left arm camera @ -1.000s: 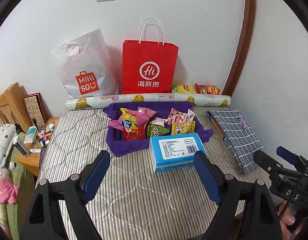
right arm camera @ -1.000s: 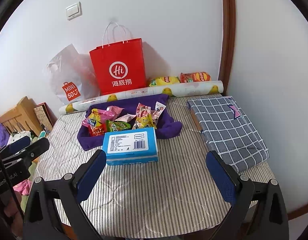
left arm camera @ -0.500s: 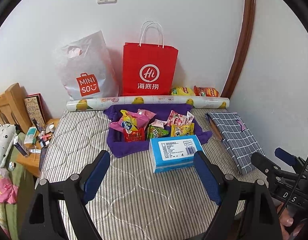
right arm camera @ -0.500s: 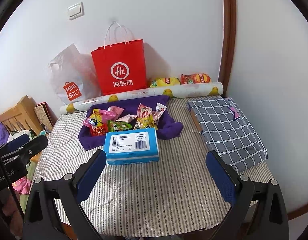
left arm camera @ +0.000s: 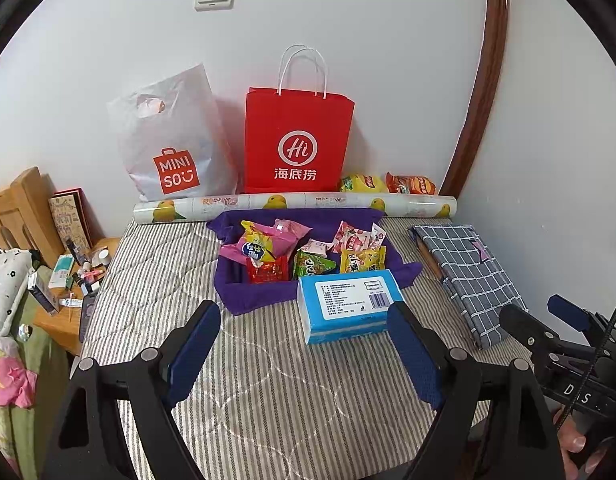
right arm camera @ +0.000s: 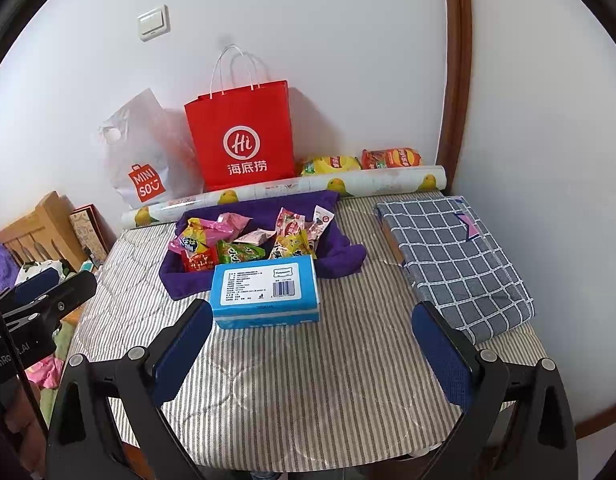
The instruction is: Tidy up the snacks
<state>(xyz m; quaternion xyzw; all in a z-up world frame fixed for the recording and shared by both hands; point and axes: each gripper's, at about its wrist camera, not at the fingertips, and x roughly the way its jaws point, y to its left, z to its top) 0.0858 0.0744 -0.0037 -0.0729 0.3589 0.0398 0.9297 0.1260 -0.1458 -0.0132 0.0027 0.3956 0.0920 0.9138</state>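
Left gripper point(left arm camera: 304, 354): jaws wide apart, nothing between them, above the striped mattress point(left arm camera: 268, 392). Right gripper point(right arm camera: 311, 354): likewise spread wide and empty. Snack packets point(left arm camera: 308, 252) heaped in a purple cloth tray point(left arm camera: 252, 294) mid-mattress, a blue tissue pack point(left arm camera: 347, 306) touching its near right edge. Two more chip bags point(left arm camera: 387, 184) against the wall, behind a printed paper roll point(left arm camera: 296, 204). Red paper bag point(left arm camera: 298, 140) and white plastic bag point(left arm camera: 172, 144) upright behind the roll; folded checked cloth point(left arm camera: 467, 268) on the right.
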